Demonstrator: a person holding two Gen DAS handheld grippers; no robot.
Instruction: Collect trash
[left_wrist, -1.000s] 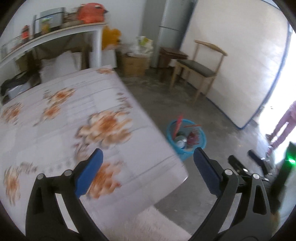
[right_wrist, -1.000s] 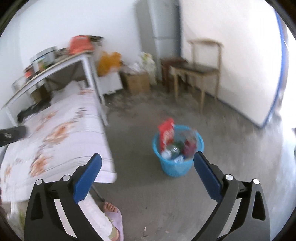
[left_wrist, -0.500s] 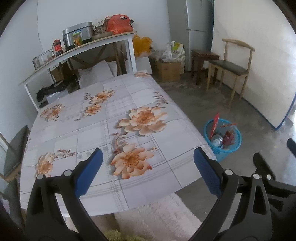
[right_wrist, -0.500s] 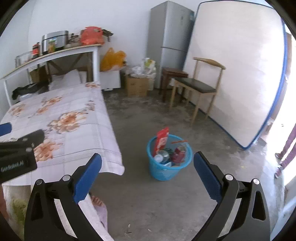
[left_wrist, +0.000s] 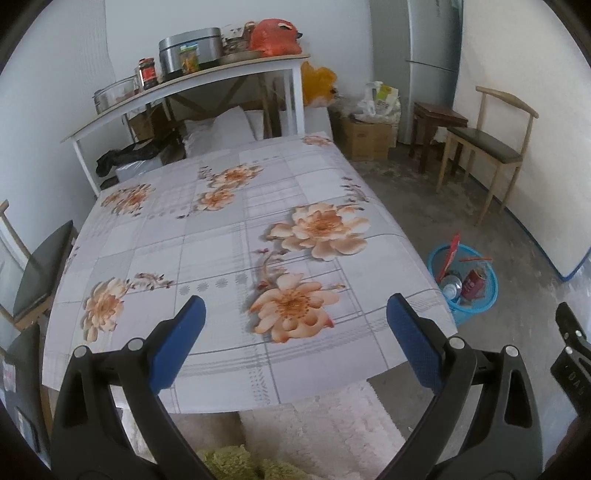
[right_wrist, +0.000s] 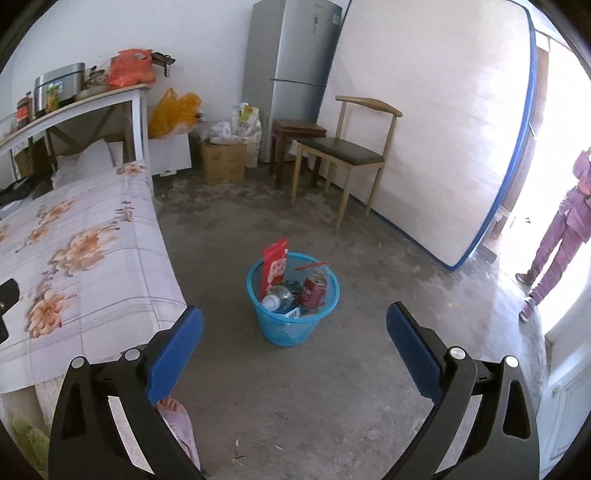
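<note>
A blue plastic basket (right_wrist: 283, 332) stands on the concrete floor right of the table; it also shows in the left wrist view (left_wrist: 476, 308). In it are a red snack packet (right_wrist: 275, 267), a red can (right_wrist: 313, 291), a clear bottle (right_wrist: 275, 298) and other trash. My right gripper (right_wrist: 294, 345) is open and empty, held above the floor just in front of the basket. My left gripper (left_wrist: 294, 345) is open and empty, above the near edge of the table with the floral cloth (left_wrist: 221, 251). No trash shows on the cloth.
A wooden chair (right_wrist: 345, 155), a small stool (right_wrist: 297, 129), a fridge (right_wrist: 291, 74) and a leaning mattress (right_wrist: 436, 129) stand behind the basket. A white shelf (left_wrist: 192, 85) with pots is beyond the table. A person (right_wrist: 561, 229) stands in the doorway. A pale rug (left_wrist: 321, 435) lies below.
The left gripper view has swung left, from the table's corner and basket to face the whole table. The right gripper has steadied, with the basket now nearer the centre.
</note>
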